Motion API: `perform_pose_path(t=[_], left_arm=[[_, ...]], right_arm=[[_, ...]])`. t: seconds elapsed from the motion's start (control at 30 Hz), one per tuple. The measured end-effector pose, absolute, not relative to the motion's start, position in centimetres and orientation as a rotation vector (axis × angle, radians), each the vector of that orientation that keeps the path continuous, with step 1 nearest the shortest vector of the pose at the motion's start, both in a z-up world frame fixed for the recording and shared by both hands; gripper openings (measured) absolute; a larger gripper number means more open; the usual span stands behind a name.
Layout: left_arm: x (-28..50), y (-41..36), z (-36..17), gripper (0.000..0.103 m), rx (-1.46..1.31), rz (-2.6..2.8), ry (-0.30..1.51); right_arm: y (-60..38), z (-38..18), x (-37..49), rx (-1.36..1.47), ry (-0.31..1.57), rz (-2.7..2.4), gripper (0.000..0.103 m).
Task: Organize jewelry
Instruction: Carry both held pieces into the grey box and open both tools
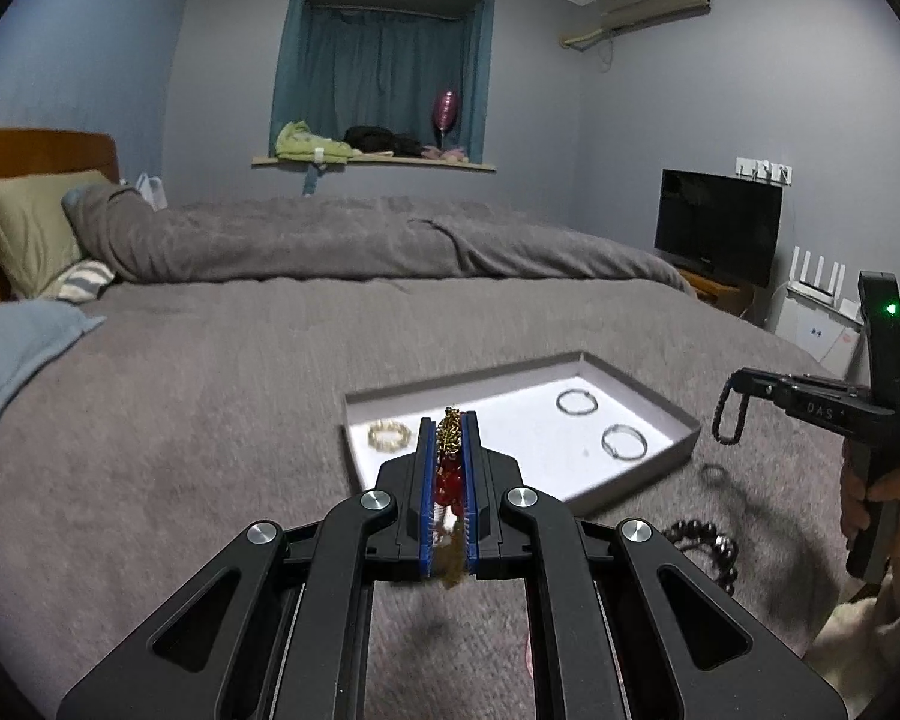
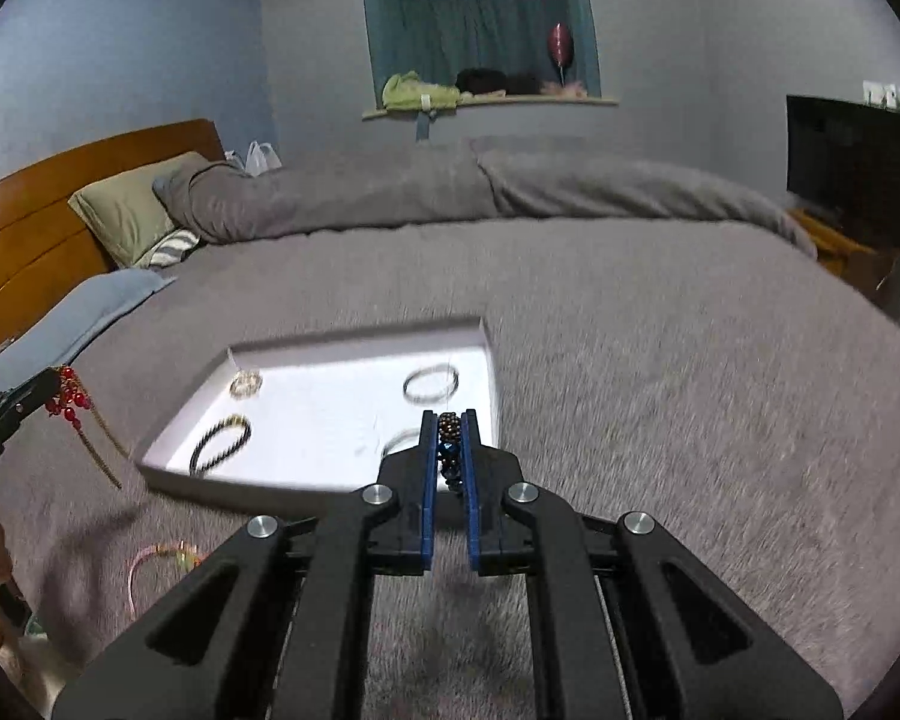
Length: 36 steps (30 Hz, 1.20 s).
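My left gripper (image 1: 449, 420) is shut on a gold chain with red beads (image 1: 450, 468), held above the bed just in front of the shallow white tray (image 1: 660, 402). In the right wrist view that chain (image 2: 72, 399) dangles at the far left. My right gripper (image 2: 449, 418) is shut on a dark beaded bracelet (image 2: 449, 438), over the tray's near right corner; from the left wrist view the bracelet (image 1: 729, 417) hangs as a loop. The tray (image 2: 168, 420) holds two silver bangles (image 1: 576, 402) (image 1: 624, 441), a pale beaded bracelet (image 1: 389, 436) and a dark beaded bracelet (image 2: 221, 443).
A dark beaded bracelet (image 1: 705, 543) lies on the grey blanket (image 1: 210, 420) right of my left gripper. A pink cord bracelet (image 2: 159, 567) lies on the blanket near the left. Pillows (image 1: 30, 228) and headboard are far left; a monitor (image 1: 717, 225) stands at the right.
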<state>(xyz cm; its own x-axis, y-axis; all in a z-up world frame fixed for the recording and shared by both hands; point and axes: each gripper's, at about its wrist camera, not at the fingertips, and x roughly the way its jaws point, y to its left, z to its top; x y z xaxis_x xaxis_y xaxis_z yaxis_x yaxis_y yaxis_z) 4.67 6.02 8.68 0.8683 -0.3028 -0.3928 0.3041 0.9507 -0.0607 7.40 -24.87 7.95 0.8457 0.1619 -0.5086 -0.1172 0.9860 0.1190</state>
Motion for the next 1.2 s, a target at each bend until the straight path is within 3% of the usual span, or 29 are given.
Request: perform_pose_path(t=[0.27,0.67,1.2], left_arm=[[8.9,4.3,10.8,0.009,0.035,-0.321,0.406],[17.5,4.7,6.6,0.009,-0.034,-0.32,0.592],[20.6,4.6,2.9,0.009,-0.048,-0.349,0.724]], right_arm=[[-22.1,9.9,10.7,0.113,0.506,0.208,0.007],[-16.8,6.9,15.7,0.105,0.595,0.341,0.007],[-16.9,3.3,17.1,0.101,0.718,0.368,0.007]])
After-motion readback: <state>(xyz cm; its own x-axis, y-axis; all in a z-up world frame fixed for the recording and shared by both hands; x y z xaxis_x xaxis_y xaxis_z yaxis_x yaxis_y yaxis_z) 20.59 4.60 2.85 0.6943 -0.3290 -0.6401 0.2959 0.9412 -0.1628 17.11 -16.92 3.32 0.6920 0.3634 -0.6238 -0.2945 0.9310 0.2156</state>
